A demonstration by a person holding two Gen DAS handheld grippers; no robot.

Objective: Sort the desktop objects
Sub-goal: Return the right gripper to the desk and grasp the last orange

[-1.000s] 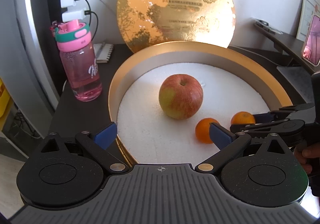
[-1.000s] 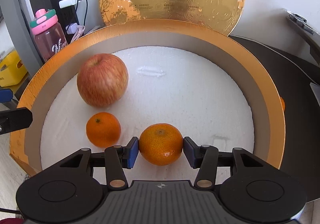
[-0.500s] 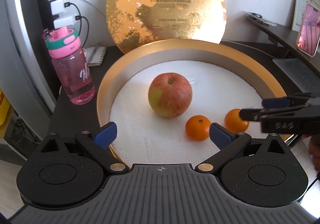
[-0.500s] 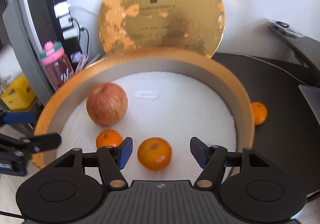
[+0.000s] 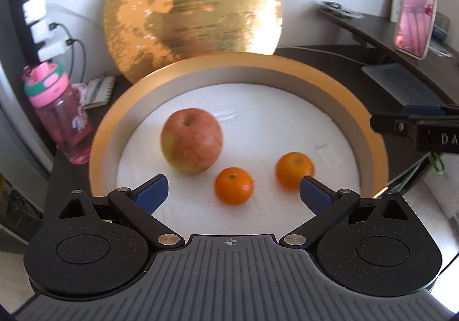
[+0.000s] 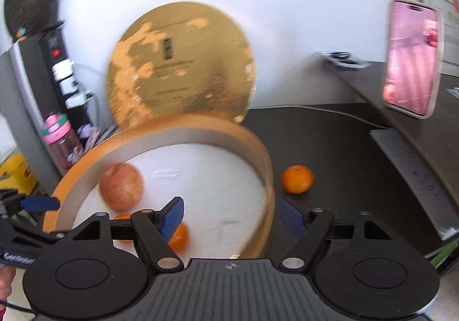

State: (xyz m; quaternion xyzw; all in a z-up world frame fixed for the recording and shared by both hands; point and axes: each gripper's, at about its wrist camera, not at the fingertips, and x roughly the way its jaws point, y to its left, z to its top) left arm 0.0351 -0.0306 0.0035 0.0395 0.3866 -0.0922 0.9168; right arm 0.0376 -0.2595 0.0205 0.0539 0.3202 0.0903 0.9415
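A round gold-rimmed box (image 5: 120, 120) with a white foam floor holds a red apple (image 5: 191, 144) and two tangerines (image 5: 234, 185) (image 5: 294, 166). My left gripper (image 5: 232, 191) is open and empty, held just in front of the nearer tangerine. My right gripper (image 6: 231, 216) is open and empty, above the box's right rim (image 6: 265, 166). In the right wrist view, the apple (image 6: 121, 187) and one tangerine (image 6: 179, 237) lie in the box. A third tangerine (image 6: 297, 179) lies on the dark desk outside the box, to its right.
The gold lid (image 5: 192, 2) leans on the wall behind the box. A pink water bottle (image 5: 58, 117) and a power strip with chargers (image 5: 40, 25) stand at the left. A pink phone (image 6: 410, 58) stands on a raised shelf at the right. A grey slab (image 6: 413, 177) lies below it.
My right gripper let go of a tangerine in the box, opened, and pulled back up and to the right. My left gripper shifted right toward the tangerines.
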